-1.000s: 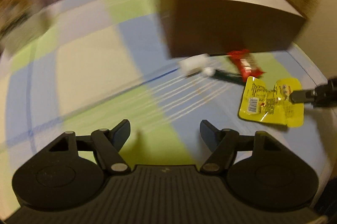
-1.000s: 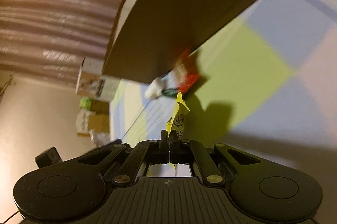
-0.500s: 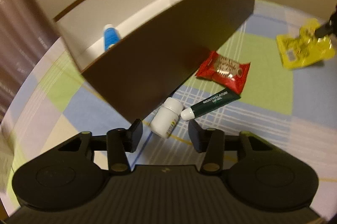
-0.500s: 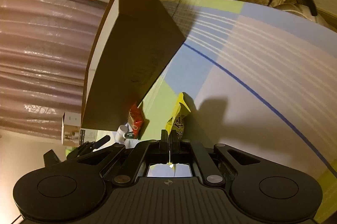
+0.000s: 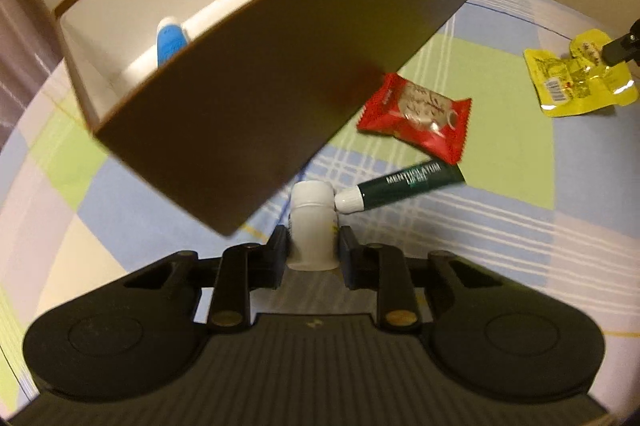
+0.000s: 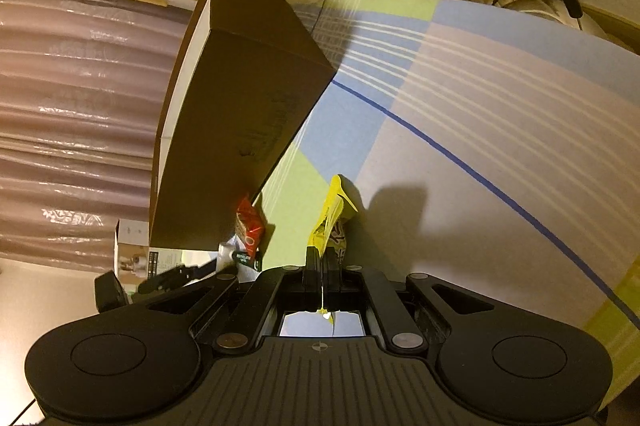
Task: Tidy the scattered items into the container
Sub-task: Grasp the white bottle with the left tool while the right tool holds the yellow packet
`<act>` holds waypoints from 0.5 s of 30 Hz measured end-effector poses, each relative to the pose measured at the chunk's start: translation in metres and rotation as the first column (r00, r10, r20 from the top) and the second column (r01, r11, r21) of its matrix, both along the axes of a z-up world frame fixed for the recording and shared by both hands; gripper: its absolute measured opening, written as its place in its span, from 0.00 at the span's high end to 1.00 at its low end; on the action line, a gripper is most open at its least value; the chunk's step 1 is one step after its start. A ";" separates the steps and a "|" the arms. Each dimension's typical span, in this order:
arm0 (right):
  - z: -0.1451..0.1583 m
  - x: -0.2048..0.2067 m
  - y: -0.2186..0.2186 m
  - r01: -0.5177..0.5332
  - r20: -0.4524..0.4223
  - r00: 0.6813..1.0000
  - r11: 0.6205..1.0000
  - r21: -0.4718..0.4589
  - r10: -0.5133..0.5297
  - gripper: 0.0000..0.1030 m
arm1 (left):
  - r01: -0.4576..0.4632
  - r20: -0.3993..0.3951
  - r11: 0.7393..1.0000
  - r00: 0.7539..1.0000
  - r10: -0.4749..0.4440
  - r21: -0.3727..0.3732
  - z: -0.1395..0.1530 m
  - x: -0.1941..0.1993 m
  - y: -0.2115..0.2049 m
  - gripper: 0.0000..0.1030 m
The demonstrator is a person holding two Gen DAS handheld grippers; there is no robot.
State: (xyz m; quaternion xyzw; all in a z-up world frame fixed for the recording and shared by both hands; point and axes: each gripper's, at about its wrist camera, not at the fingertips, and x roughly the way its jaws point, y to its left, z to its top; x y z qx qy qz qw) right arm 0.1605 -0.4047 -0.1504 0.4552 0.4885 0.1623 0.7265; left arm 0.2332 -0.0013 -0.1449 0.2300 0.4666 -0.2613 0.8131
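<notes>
Left gripper (image 5: pixel 313 250) now closed around bottle (image 5: pixel 313 226), box (image 5: pixel 280 74) corner crowding it, tube (image 5: pixel 400 186) touching cap, bottle lying cap-forward, right gripper (image 6: pixel 323 258) pinching packet (image 6: pixel 334 218).

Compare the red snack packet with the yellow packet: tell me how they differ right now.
The red snack packet lies flat and free on the checked cloth; the yellow packet is pinched at one edge by the right gripper. The red one lies near the brown box; the yellow one lies farther out. Both are crinkly sealed wrappers, not yet in the box.
</notes>
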 end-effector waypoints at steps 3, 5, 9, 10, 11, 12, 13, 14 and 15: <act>0.000 0.001 0.000 0.002 0.004 1.000 1.000 0.015 -0.002 0.97 | -0.059 -0.034 0.998 0.998 0.058 -0.028 0.001 -0.010 0.009 0.79; -0.001 0.002 0.000 0.002 0.004 1.000 1.000 0.021 -0.002 0.97 | -0.112 -0.055 0.993 0.992 0.109 -0.045 0.003 -0.020 0.017 0.79; -0.001 0.004 0.000 0.007 0.004 1.000 0.999 0.037 -0.007 0.97 | -0.200 -0.067 0.977 0.979 0.195 -0.074 0.006 -0.041 0.028 0.79; 0.000 0.004 0.001 0.006 0.007 1.000 0.999 0.038 -0.006 0.97 | -0.222 -0.071 0.971 0.974 0.216 -0.088 0.007 -0.046 0.029 0.79; 0.001 0.005 0.001 0.003 0.009 1.000 0.999 0.038 -0.003 0.97 | -0.246 -0.078 0.964 0.968 0.238 -0.105 0.009 -0.051 0.031 0.79; 0.002 0.006 0.002 -0.001 0.012 1.000 0.999 0.039 0.001 0.97 | -0.261 -0.083 0.958 0.964 0.253 -0.115 0.010 -0.054 0.030 0.79; 0.003 0.006 0.003 -0.005 0.016 1.000 0.999 0.041 0.005 0.97 | -0.279 -0.087 0.952 0.959 0.270 -0.123 0.010 -0.058 0.028 0.79; 0.004 0.007 0.004 -0.009 0.021 1.000 0.999 0.042 0.008 0.97 | -0.299 -0.092 0.946 0.953 0.289 -0.127 0.011 -0.061 0.027 0.79; 0.006 0.008 0.005 -0.013 0.025 1.000 0.999 0.044 0.012 0.97 | -0.322 -0.101 0.938 0.945 0.310 -0.131 0.012 -0.062 0.026 0.79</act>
